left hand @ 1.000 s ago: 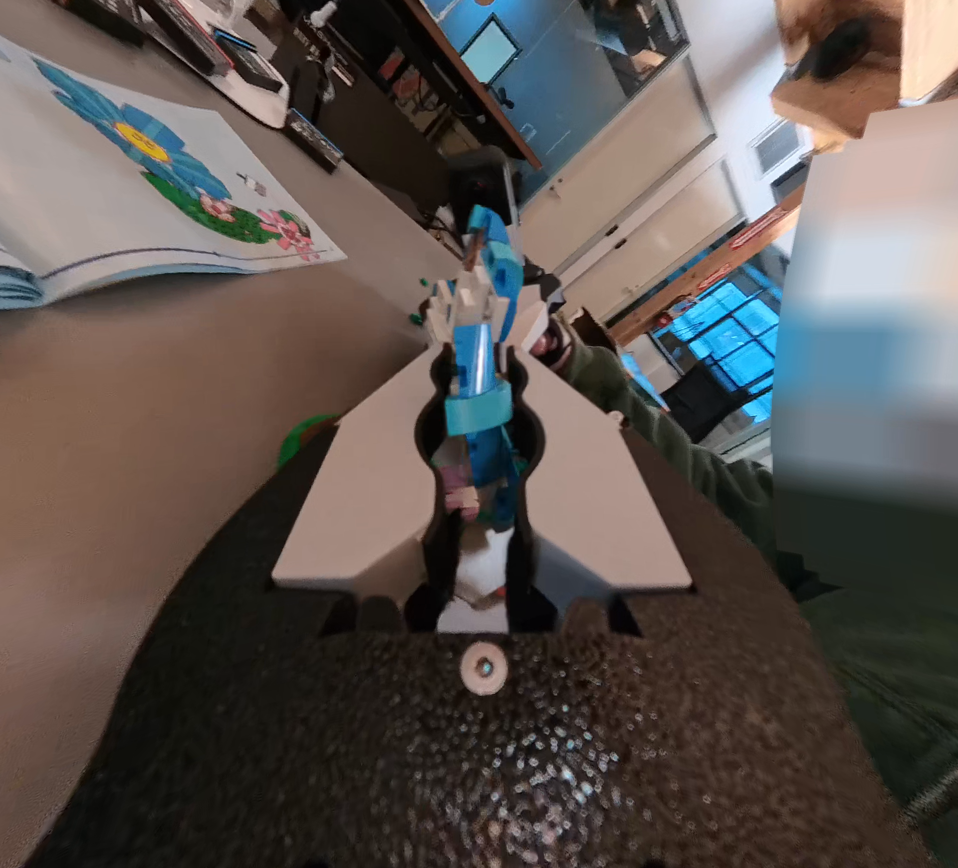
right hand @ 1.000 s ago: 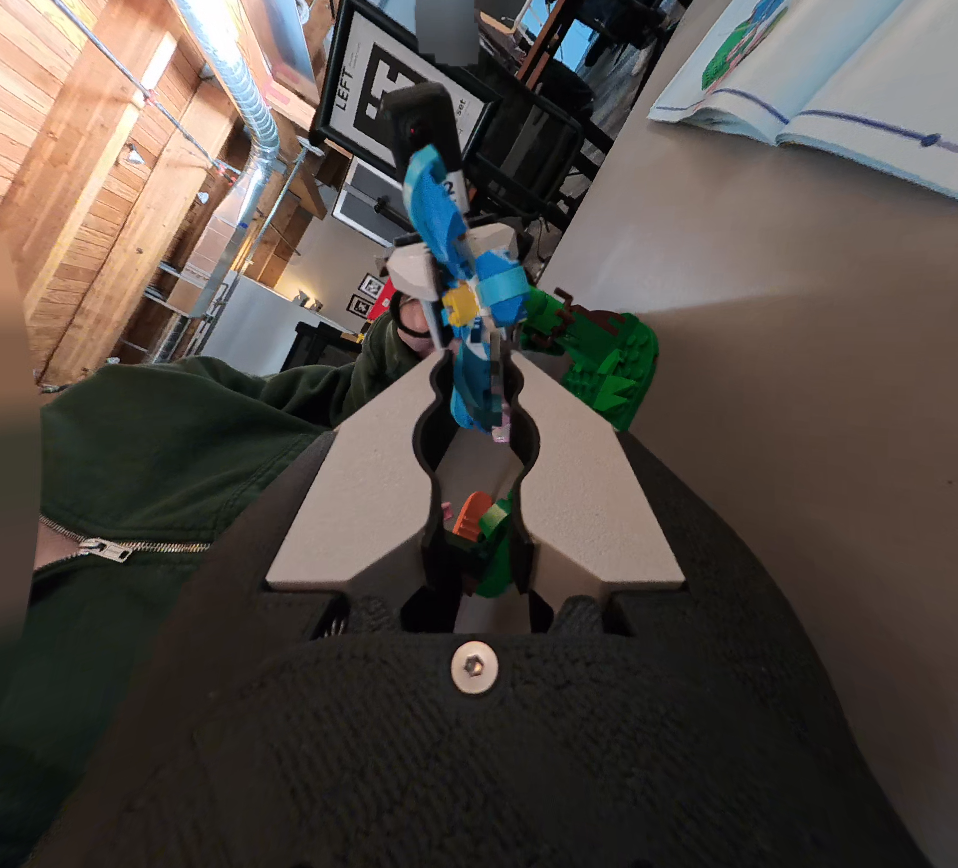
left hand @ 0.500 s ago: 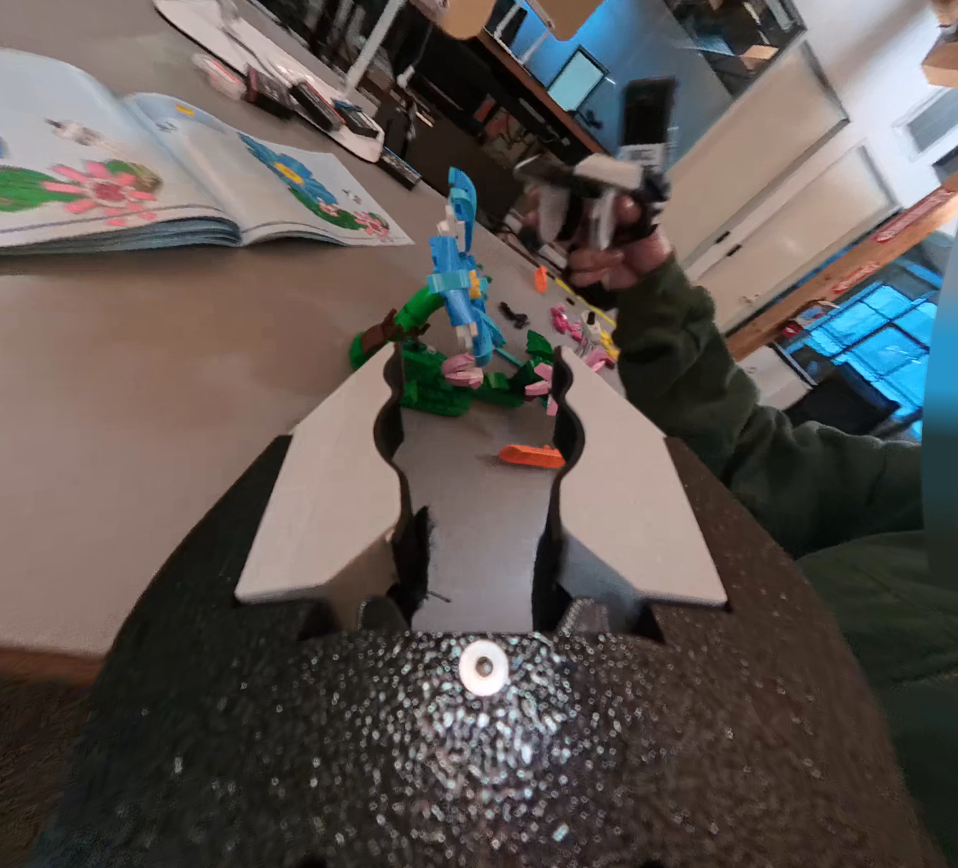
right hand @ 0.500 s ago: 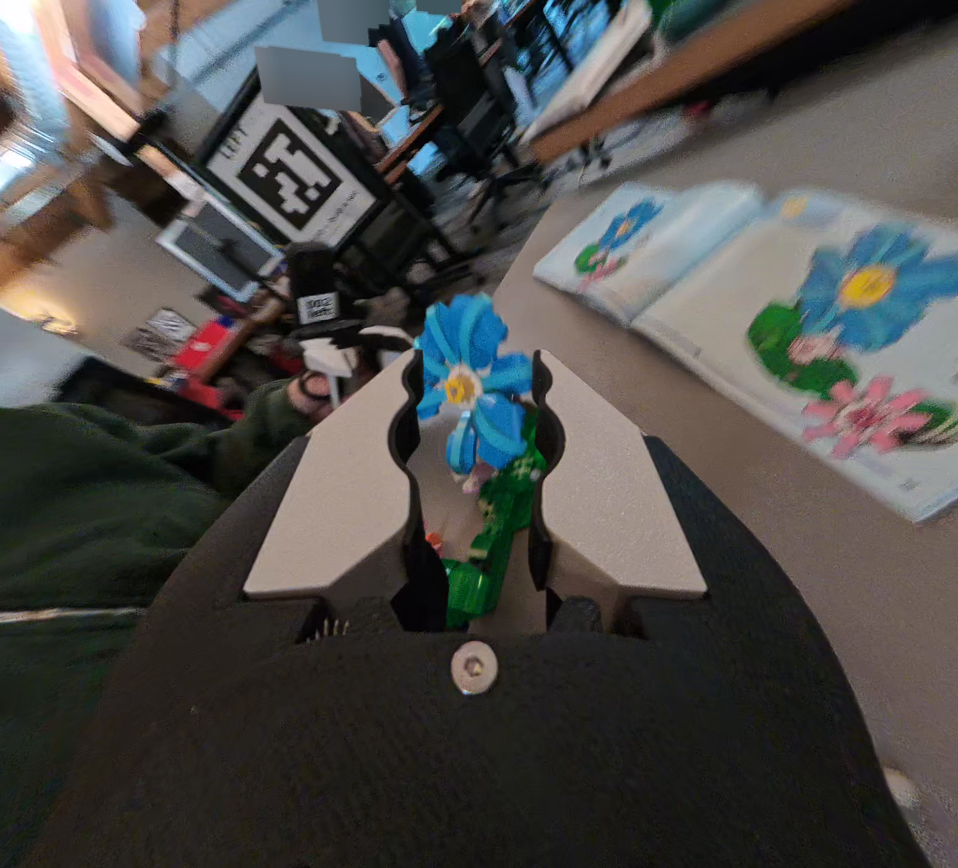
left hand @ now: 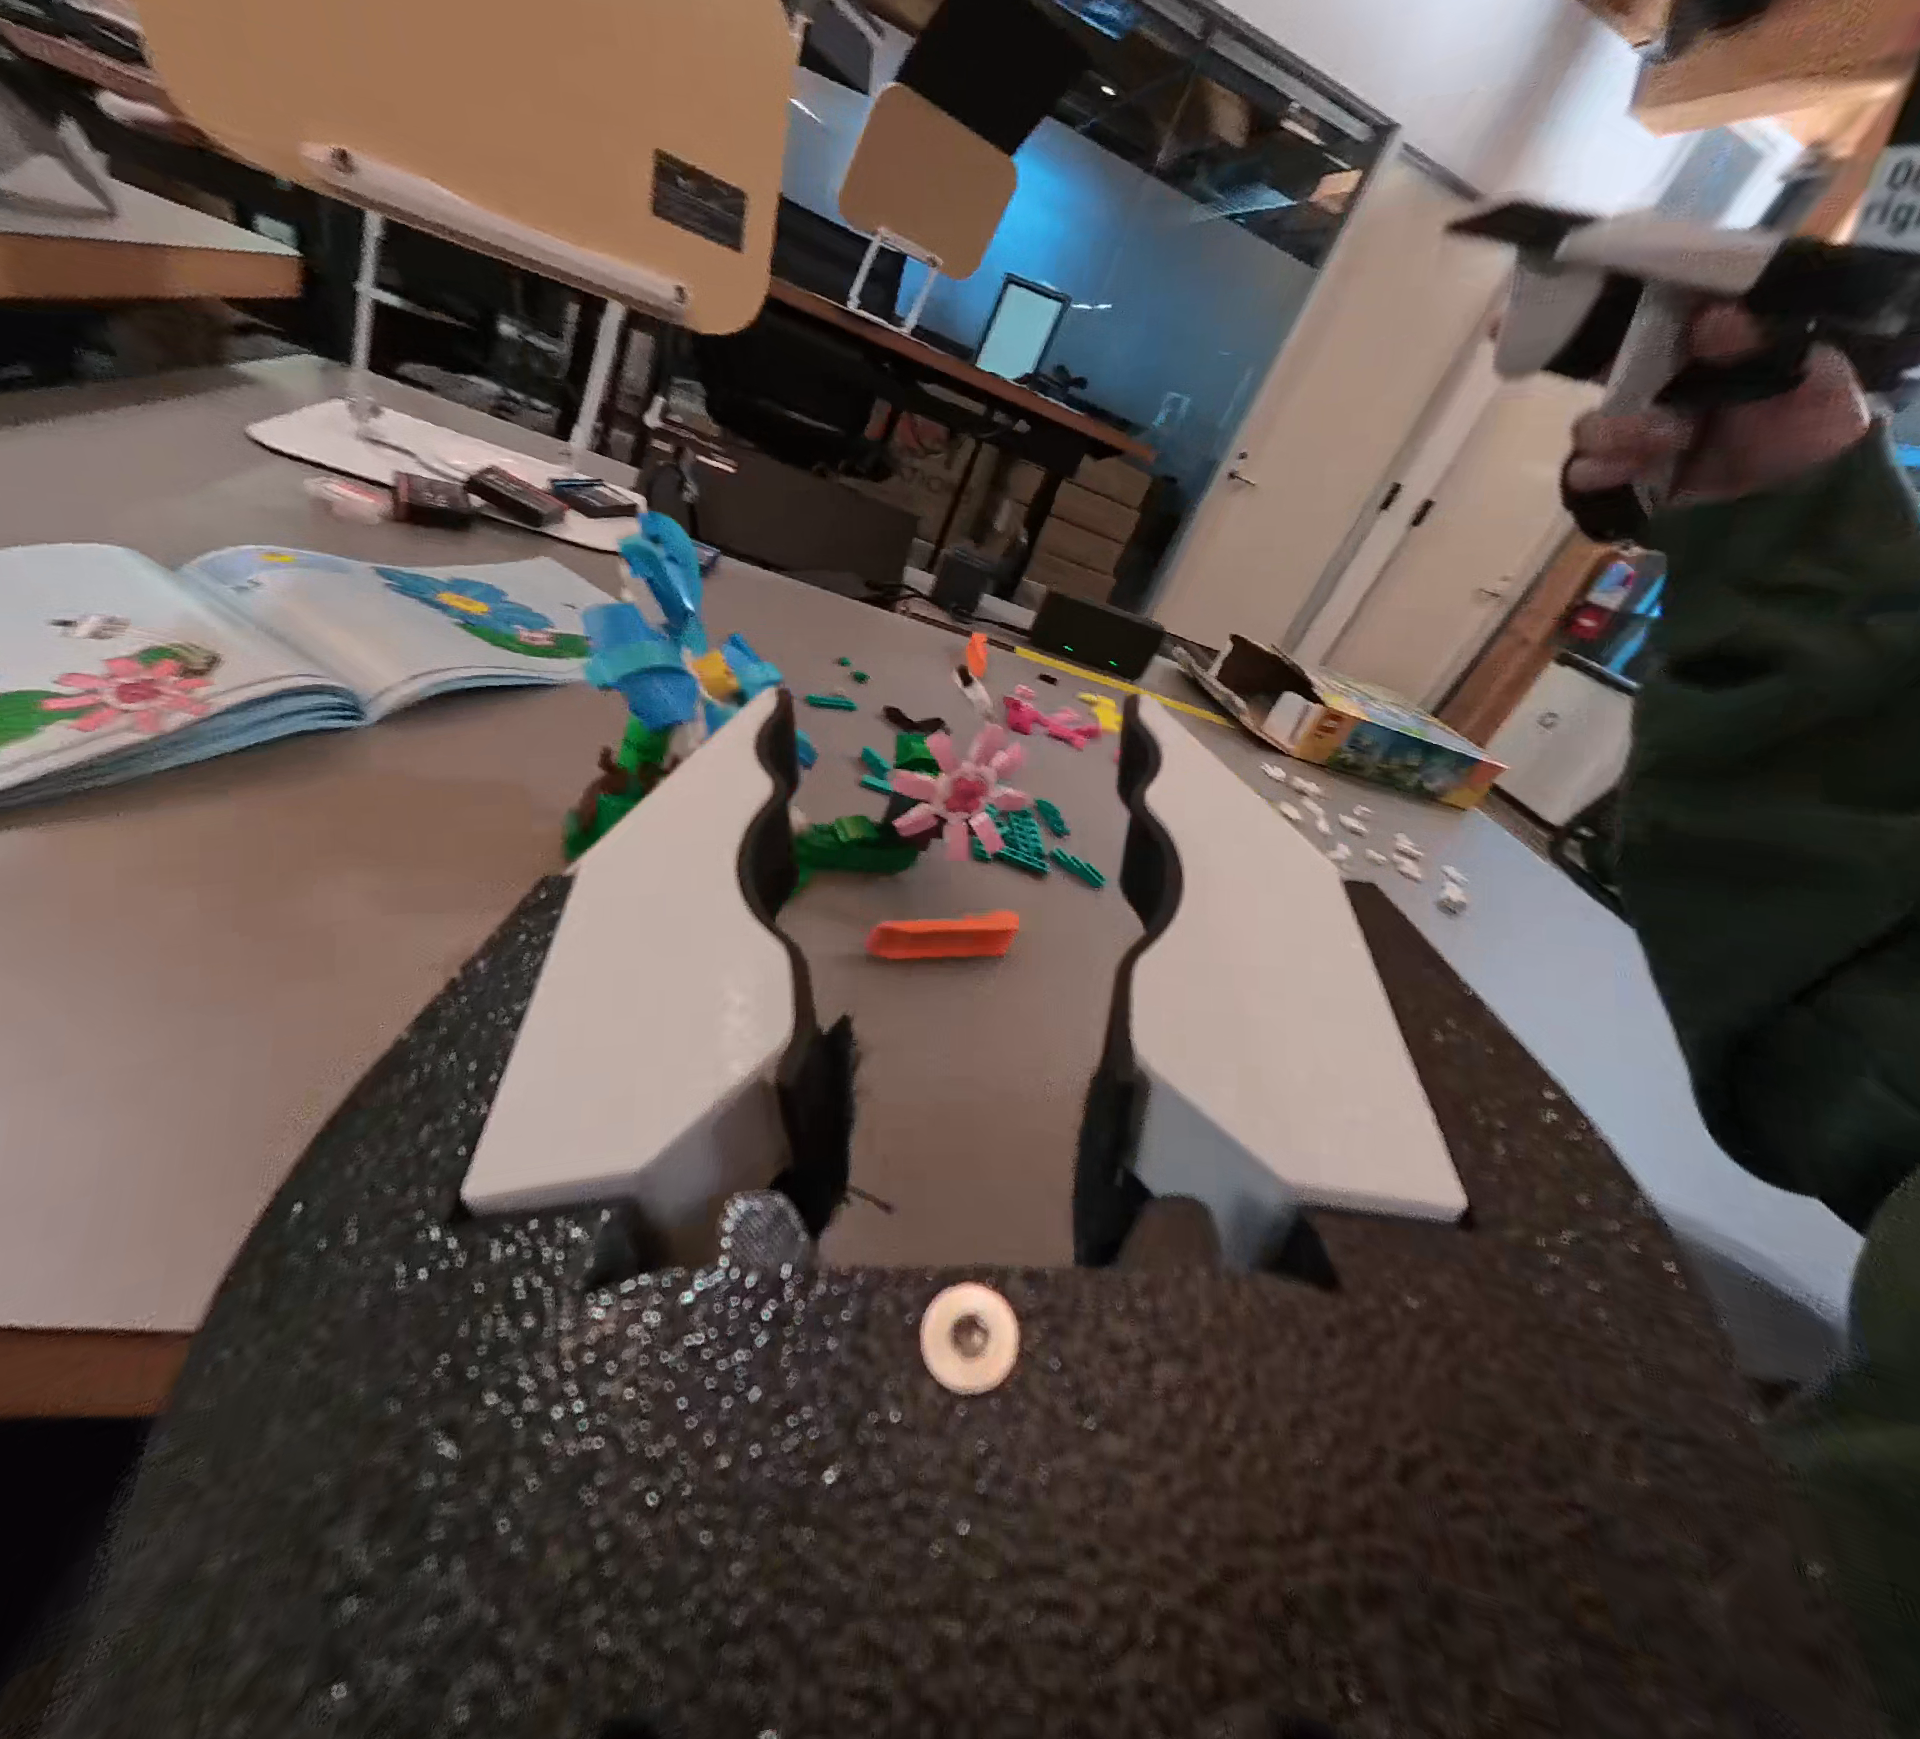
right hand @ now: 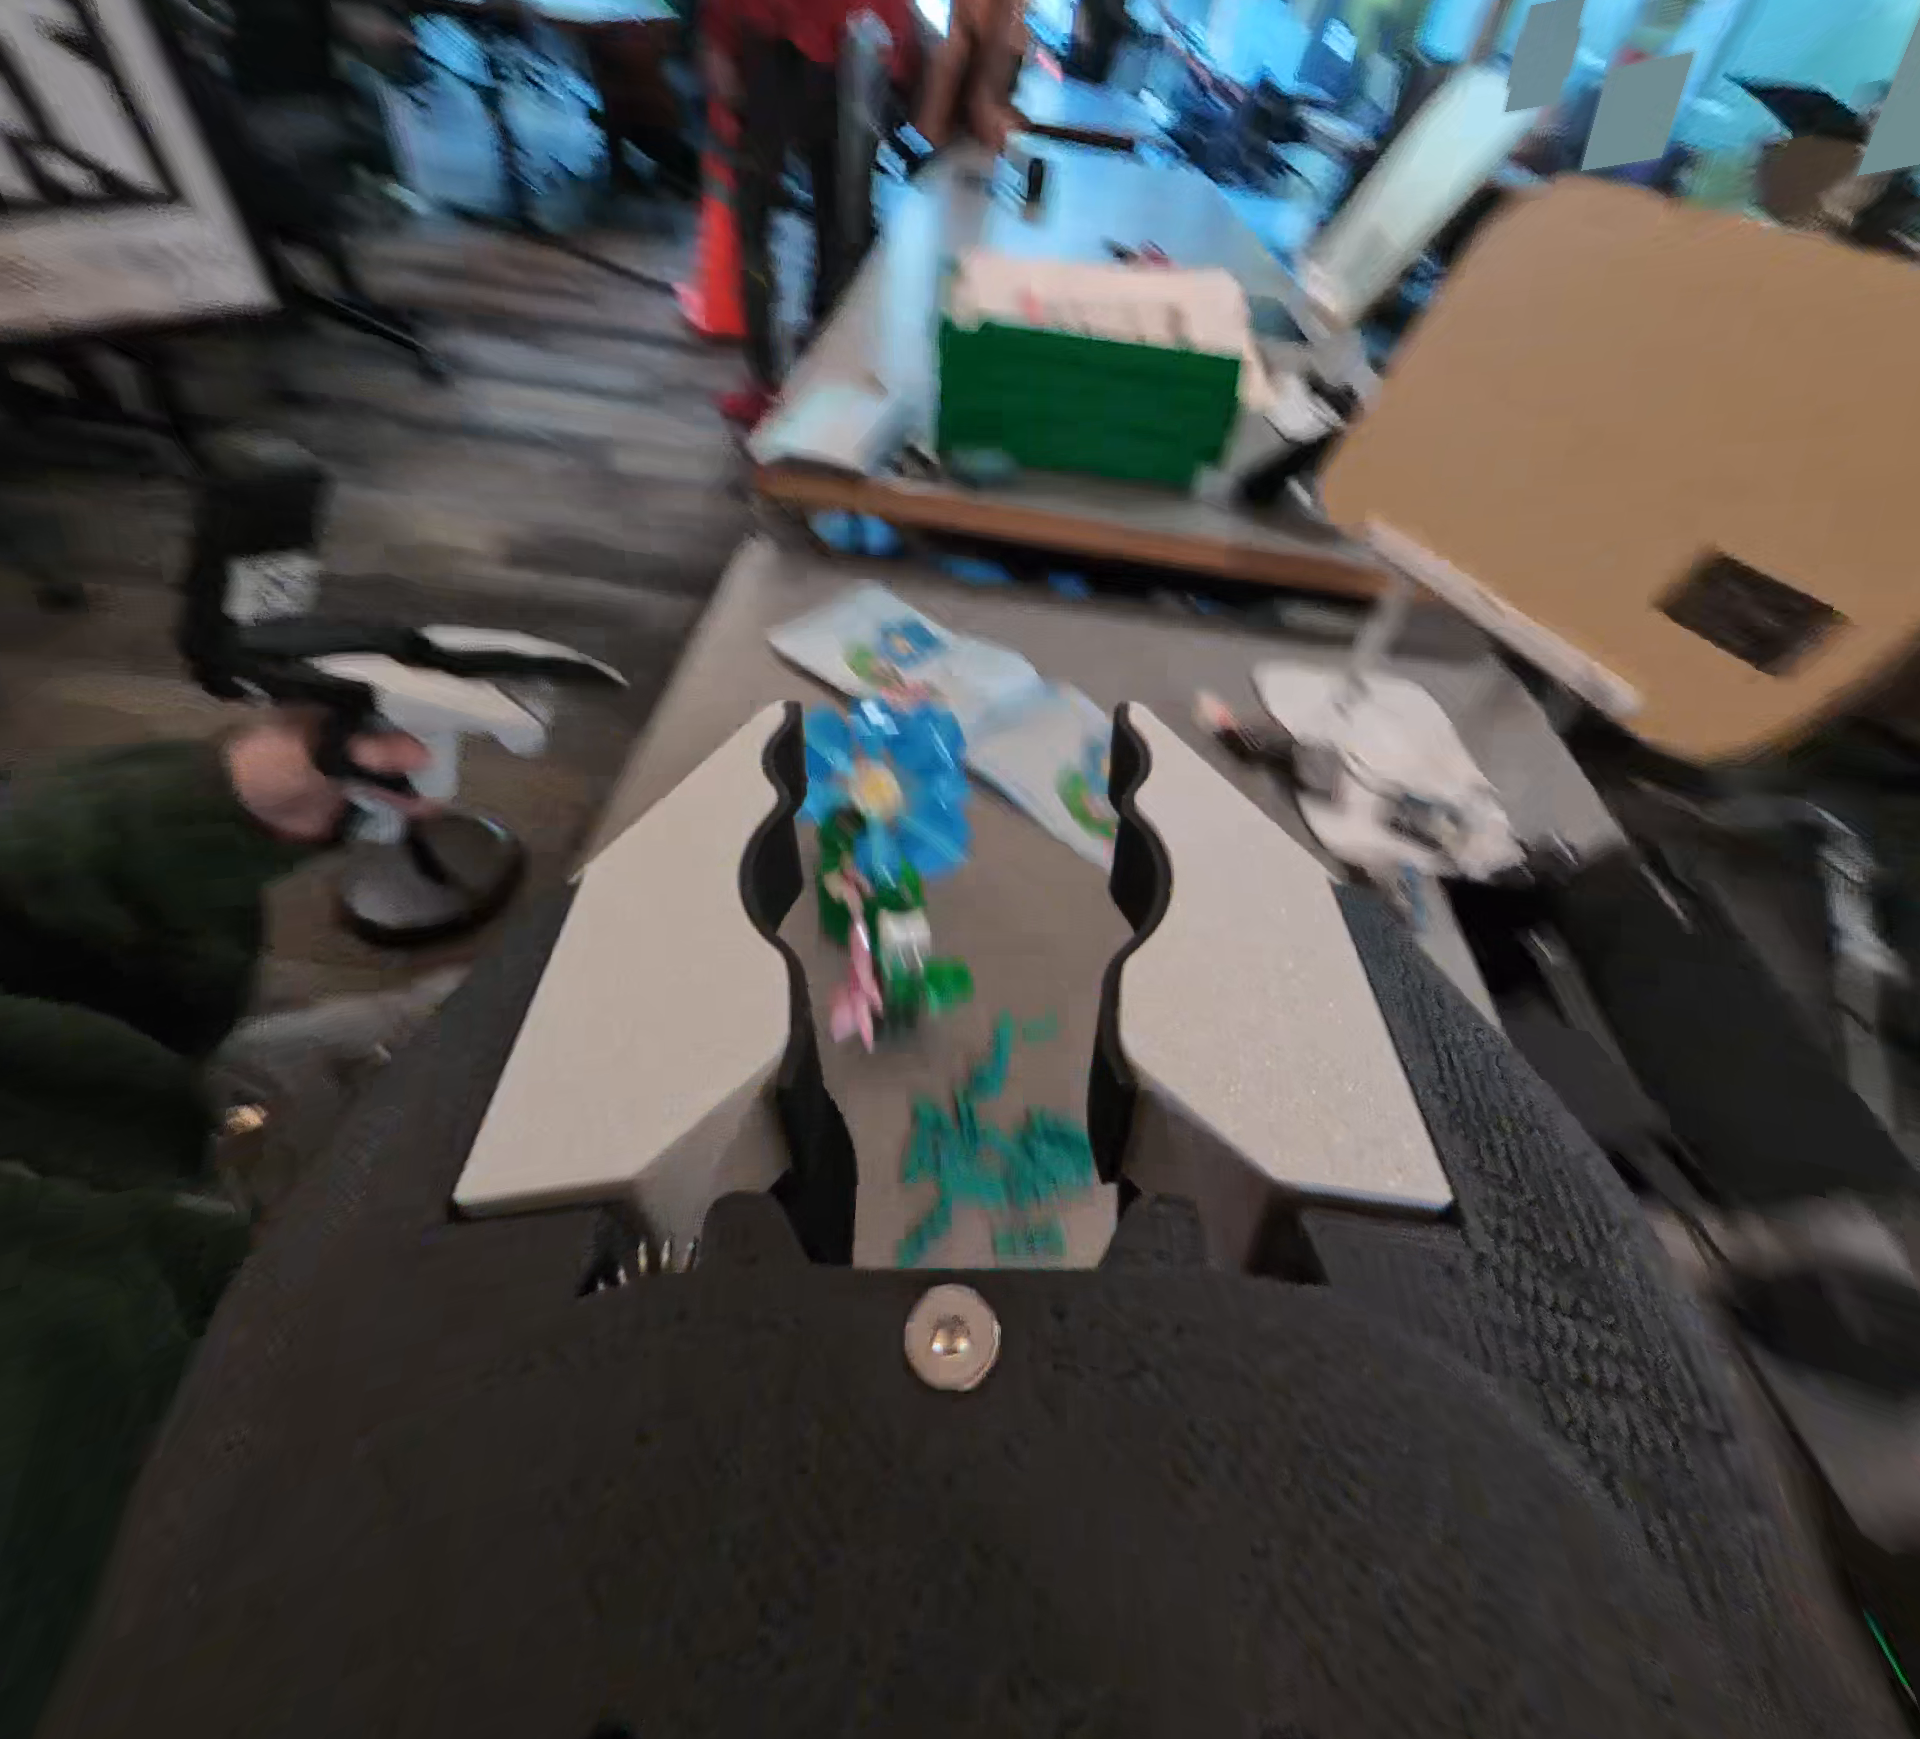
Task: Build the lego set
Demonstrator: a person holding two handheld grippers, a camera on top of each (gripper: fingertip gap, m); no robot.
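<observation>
The built lego model stands on the grey table (left hand: pixel 260 962): a blue flower (left hand: pixel 665 650) on a green stem and a pink flower (left hand: pixel 961 785) low beside it. My left gripper (left hand: pixel 951 725) is open and empty, drawn back from the model, with an orange piece (left hand: pixel 940 939) lying between its fingers. My right gripper (right hand: pixel 956 728) is open and empty above the table; its view is blurred. The blue flower (right hand: pixel 883 785) and pink flower (right hand: pixel 857 993) show between its fingers, farther off. The right gripper also shows raised at the upper right of the left wrist view (left hand: pixel 1621 276).
An open instruction booklet (left hand: pixel 208 650) lies left of the model. Loose teal pieces (left hand: pixel 1029 842), white pieces (left hand: pixel 1351 827) and an opened lego box (left hand: pixel 1351 733) lie to the right. A tan board on a stand (left hand: pixel 447 48) is behind. A person's green sleeve (left hand: pixel 1787 754) is at right. About 30 cm separates my left fingertips from my right.
Both grippers were shut on the blue flower model a second ago. They have let go, opened and drawn back, and the model now stands on the table.
</observation>
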